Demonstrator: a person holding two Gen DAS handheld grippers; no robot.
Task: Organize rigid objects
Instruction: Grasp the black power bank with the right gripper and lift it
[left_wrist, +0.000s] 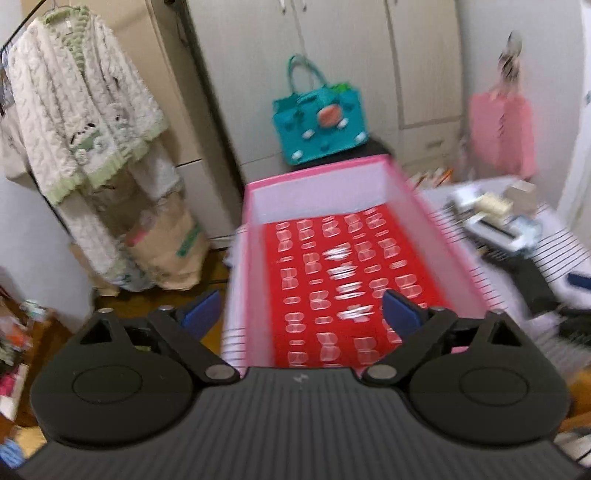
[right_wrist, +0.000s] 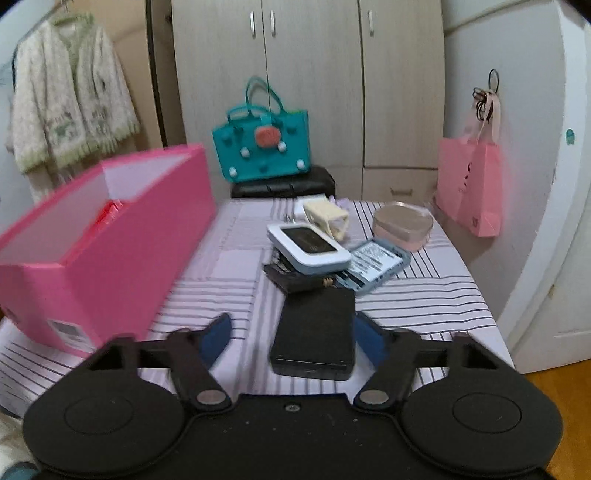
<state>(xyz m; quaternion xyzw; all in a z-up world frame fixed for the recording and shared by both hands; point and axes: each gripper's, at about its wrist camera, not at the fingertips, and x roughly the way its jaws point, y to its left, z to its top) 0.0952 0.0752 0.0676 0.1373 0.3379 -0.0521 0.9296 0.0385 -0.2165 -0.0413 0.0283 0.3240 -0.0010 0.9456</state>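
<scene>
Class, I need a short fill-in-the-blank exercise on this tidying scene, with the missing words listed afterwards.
1. The pink box has a floor coloured ____.
2. The flat black case between the fingers of the right tool lies on a ____ cloth.
3. The teal handbag stands in front of the ____.
4. The left tool holds ____.

Missing words: red; striped; wardrobe; nothing
</scene>
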